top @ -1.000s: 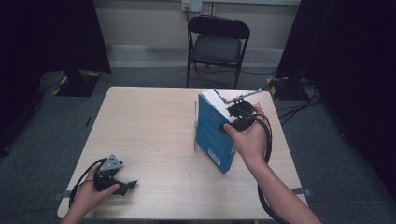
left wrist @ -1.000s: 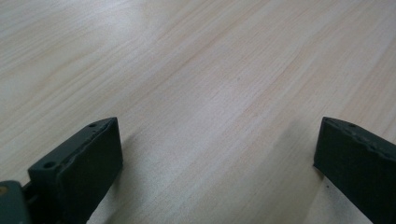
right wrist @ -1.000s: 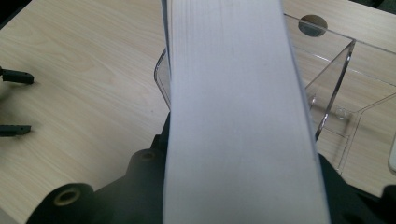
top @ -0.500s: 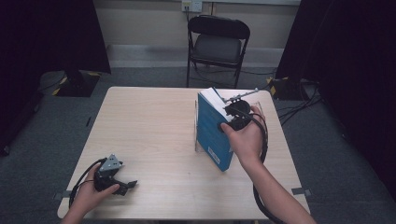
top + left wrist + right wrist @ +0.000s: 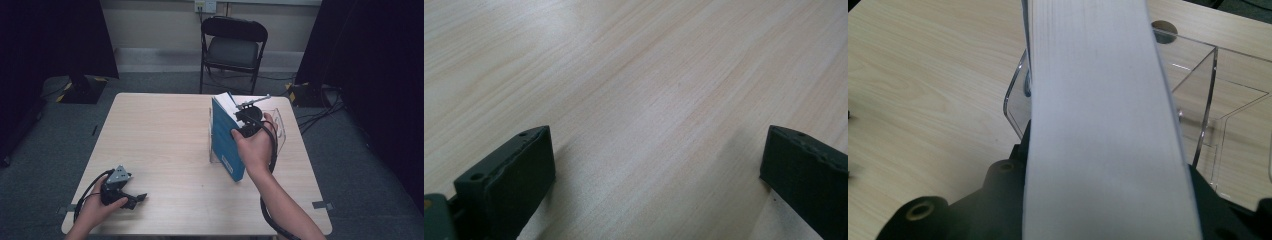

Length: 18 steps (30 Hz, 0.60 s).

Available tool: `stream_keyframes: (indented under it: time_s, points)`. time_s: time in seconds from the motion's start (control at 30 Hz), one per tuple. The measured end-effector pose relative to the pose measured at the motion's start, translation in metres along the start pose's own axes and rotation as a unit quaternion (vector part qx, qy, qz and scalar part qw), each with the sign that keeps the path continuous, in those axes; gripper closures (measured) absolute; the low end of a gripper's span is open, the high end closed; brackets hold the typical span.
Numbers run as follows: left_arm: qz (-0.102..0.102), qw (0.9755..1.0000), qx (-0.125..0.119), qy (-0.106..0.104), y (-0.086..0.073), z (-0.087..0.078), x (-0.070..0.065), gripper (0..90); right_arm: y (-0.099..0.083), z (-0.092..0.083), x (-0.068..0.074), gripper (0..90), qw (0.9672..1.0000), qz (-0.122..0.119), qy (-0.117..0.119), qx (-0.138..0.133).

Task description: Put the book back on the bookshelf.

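A blue book [image 5: 224, 140] with white page edges [image 5: 1098, 125] stands tilted on its end at the table's right side. My right gripper [image 5: 247, 122] is shut on it from the right, the pages running up between the jaws. Right behind the book is a clear acrylic holder [image 5: 279, 125], whose walls [image 5: 1208, 95] show past the pages in the right gripper view. Whether the book's lower end rests in the holder I cannot tell. At the table's near left corner my left gripper [image 5: 131, 197] lies on the wood, jaws wide open [image 5: 656, 165] with nothing between them.
The light wood table [image 5: 160, 140] has bare surface between the two hands. A black folding chair [image 5: 232, 45] stands beyond the far edge. Cables lie on the floor at the right [image 5: 320, 107], and dark curtains hang on both sides.
The right gripper with the book has drifted slightly to the left. The left gripper has stayed where it was.
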<state>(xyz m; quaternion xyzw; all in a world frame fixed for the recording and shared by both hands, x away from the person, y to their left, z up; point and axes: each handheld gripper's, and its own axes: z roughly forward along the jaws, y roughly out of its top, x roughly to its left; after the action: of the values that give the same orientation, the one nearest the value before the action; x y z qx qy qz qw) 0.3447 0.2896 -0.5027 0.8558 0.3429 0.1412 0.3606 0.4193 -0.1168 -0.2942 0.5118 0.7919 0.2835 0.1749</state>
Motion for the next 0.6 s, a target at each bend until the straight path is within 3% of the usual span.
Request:
stream_keyframes:
  time_s: [0.17, 0.33, 0.6]
  points:
    - [0.000, 1.0000, 0.000, 0.000, 0.000, 0.000, 0.000, 0.7, 0.001, 0.002, -0.001, 62.3, 0.9999, 0.012, -0.004, -0.010]
    - [0.002, 1.0000, 0.000, -0.001, 0.000, 0.000, 0.000, 0.5, 0.004, 0.007, 0.002, 62.3, 0.9998, 0.001, -0.011, -0.016]
    - [0.002, 1.0000, 0.001, -0.001, 0.000, 0.000, 0.000, 0.5, 0.009, 0.017, 0.001, 62.3, 0.9989, 0.021, -0.021, -0.037]
